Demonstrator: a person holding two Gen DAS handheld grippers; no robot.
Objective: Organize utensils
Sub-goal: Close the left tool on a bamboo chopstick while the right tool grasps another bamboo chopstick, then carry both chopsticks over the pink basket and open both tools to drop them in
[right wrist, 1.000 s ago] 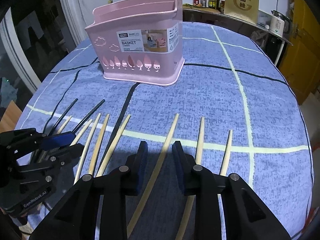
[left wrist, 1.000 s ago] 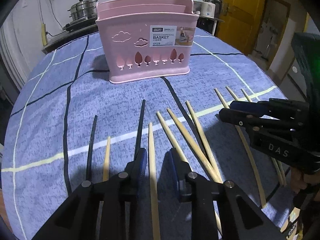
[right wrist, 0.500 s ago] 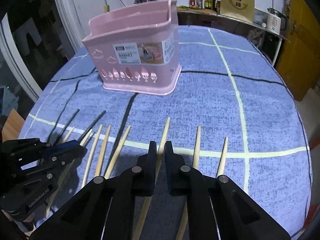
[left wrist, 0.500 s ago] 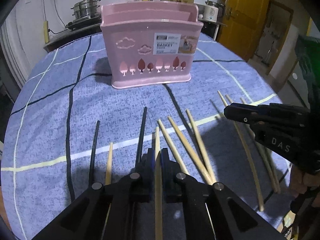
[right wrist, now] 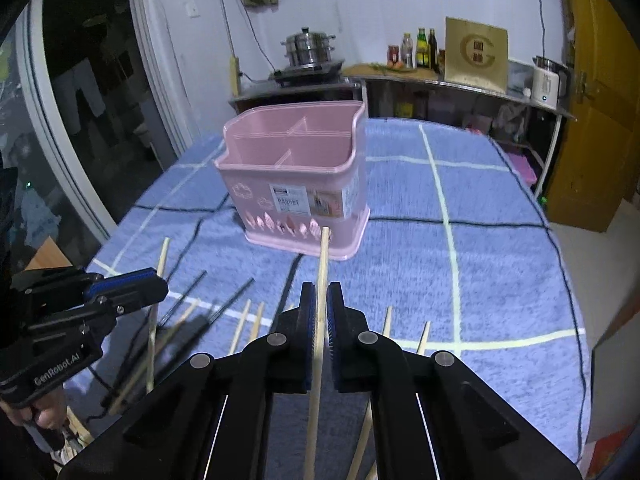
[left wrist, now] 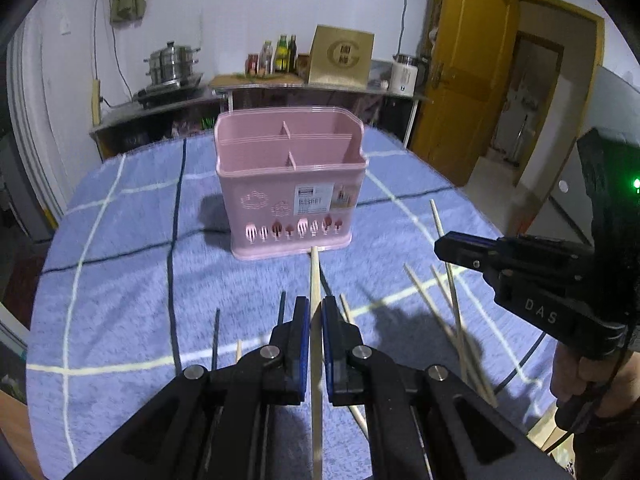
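We are in the carrying step: our left gripper (left wrist: 315, 320) is closed on one pale, thin, straight wooden chopstick (left wrist: 314, 280), and our right gripper (right wrist: 319, 308) is closed on a second similar chopstick (right wrist: 322, 256), both lifted above the blue checked tablecloth (left wrist: 120, 280). Next, we judge, each stick must be tipped upright over a compartment of the pink plastic utensil basket (left wrist: 292, 184), which stands ahead at the table's middle.

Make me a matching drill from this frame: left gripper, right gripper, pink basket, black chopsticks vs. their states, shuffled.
1. left gripper
2. right gripper
3. pink basket
4. black chopsticks

A. lying on the blue cloth
B. upright, no utensils seen inside
C. shut on a bamboo chopstick, left wrist view
D. shut on a bamboo chopstick, right wrist view

Pairs: 1-C, 2-D, 3-B, 4-A
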